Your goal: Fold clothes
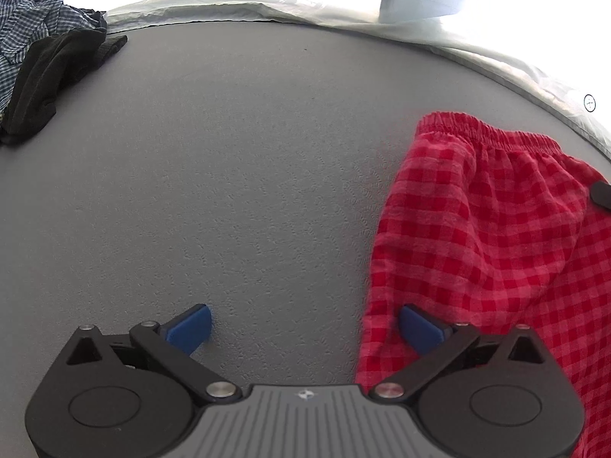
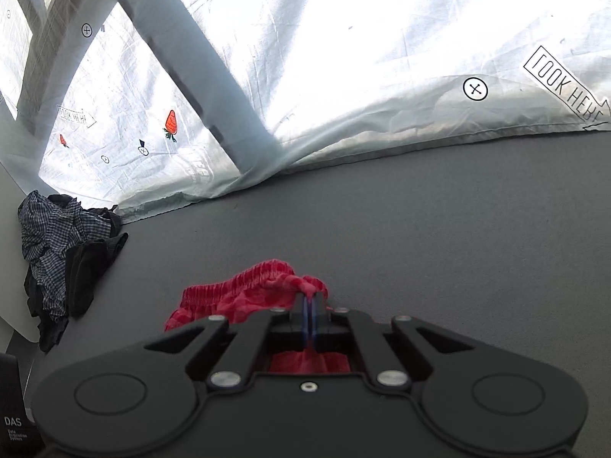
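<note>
Red checked shorts (image 1: 485, 229) with an elastic waistband lie on the grey table (image 1: 248, 175) at the right of the left wrist view. My left gripper (image 1: 303, 326) is open just above the table; its right blue pad touches the shorts' left edge near the bottom hem. In the right wrist view my right gripper (image 2: 309, 305) is shut on the bunched waistband of the red shorts (image 2: 244, 294), lifting that part slightly. A black part of the right gripper (image 1: 601, 194) shows at the right edge of the left wrist view.
A pile of clothes, a blue checked garment (image 1: 26, 26) and a black one (image 1: 46, 76), lies at the table's far left corner; it also shows in the right wrist view (image 2: 57, 248). A white printed sheet (image 2: 382, 76) hangs along the table's far edge.
</note>
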The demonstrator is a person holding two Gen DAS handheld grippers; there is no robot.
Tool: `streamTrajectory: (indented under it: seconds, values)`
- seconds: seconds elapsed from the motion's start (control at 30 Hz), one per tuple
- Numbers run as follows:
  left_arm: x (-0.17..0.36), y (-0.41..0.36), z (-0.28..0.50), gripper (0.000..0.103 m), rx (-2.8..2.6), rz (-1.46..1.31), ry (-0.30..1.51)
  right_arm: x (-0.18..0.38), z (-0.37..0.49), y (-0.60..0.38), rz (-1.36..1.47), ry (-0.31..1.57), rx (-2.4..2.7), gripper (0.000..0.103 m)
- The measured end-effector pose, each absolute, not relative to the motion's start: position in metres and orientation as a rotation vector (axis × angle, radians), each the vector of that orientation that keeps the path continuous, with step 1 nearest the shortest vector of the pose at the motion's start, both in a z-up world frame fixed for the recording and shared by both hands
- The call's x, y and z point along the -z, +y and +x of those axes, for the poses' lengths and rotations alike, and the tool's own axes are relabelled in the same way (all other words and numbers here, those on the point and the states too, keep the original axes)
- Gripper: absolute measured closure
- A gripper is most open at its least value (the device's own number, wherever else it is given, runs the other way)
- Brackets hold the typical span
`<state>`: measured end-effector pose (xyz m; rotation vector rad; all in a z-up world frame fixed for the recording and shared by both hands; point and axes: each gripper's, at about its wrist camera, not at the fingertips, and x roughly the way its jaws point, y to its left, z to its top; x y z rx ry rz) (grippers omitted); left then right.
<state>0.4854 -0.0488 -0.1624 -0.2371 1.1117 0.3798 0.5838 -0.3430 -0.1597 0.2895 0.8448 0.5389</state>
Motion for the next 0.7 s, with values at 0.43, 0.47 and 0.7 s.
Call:
streamTrajectory:
  seconds: [0.43,0.47,0.7]
  values:
    - [0.164,-0.049,0.48,0.0,-0.344,-0.207,1.085,0.18,0.586,-0.346,0.151,0.908,-0.379,0.077]
    - [0.163,-0.049,0.48,0.0,-0.33,-0.202,1.093,0.177,0.581,-0.351,0.162,0.906,-0.374,0.07]
    - [0.155,-0.039,0.449,0.0,-0.254,-0.331,1.139,0.166,0.528,-0.398,0.273,0.966,-0.389,0.069]
